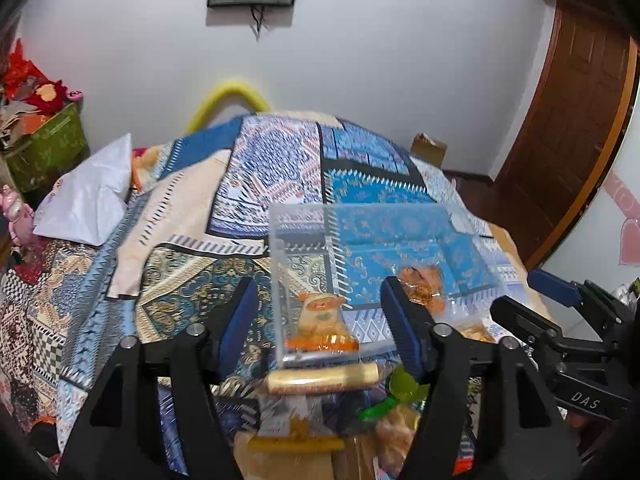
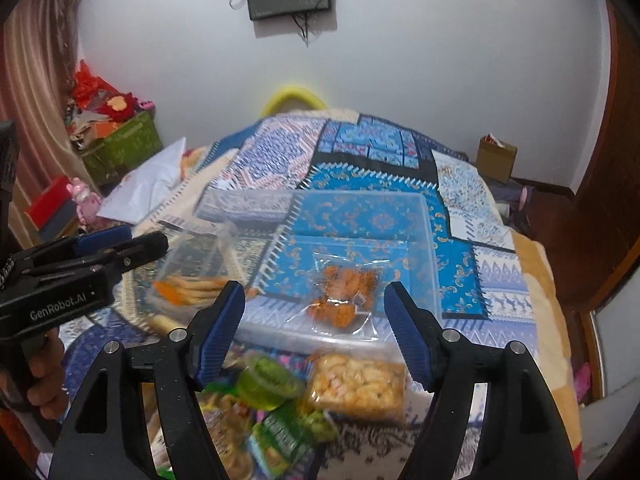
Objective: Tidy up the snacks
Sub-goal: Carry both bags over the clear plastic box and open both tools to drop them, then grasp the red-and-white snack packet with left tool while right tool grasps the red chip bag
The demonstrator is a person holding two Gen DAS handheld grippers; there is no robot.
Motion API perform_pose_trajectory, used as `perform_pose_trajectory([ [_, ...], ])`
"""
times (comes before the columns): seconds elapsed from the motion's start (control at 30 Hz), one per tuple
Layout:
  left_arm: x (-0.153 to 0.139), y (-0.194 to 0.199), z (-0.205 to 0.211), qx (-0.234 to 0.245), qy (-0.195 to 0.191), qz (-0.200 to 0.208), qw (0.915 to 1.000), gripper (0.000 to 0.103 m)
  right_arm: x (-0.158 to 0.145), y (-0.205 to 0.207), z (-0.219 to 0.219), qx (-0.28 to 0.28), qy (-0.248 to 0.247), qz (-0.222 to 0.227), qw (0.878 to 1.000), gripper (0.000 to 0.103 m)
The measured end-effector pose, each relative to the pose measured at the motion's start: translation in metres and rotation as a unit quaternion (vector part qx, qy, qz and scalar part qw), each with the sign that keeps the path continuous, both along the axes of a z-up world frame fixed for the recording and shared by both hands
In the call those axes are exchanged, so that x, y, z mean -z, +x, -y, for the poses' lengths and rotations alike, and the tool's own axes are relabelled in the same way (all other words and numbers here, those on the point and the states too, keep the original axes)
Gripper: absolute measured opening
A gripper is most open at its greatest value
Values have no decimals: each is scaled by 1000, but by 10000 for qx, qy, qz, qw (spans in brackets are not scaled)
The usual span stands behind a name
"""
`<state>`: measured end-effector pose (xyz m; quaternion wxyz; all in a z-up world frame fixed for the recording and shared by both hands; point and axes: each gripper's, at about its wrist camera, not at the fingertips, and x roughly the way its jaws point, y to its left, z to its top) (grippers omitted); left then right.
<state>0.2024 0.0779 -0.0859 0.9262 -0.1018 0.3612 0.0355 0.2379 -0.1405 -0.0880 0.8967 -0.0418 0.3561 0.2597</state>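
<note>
Snacks – a loose heap of small packets lies right under the right gripper, just short of its fingertips: a green jelly cup, a clear bag of puffed pieces, green wrappers. All look light, crinkly and slippery, with crushable contents, so I'd pinch a sealed edge or corner rather than the middle. Just beyond the tips sits the clear plastic bin, holding an orange snack bag; left of it is a biscuit packet. Right gripper's jaws are spread, nothing between them, pitched down over the heap. Left gripper – also spread and empty, tilted down, with the bin's near corner and an orange packet ahead of it.
</note>
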Motion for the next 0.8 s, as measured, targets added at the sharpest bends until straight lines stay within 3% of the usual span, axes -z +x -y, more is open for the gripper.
perform_pose_trajectory([
  [0.27, -13, -53, -10, -56, 175, 185, 9997, 68, -8, -39, 8, -49, 179, 75, 9998, 76],
  [0.8, 56, -134, -17, 124, 181, -666, 9975, 72, 38, -101, 3, -168, -116, -317, 9993, 77],
])
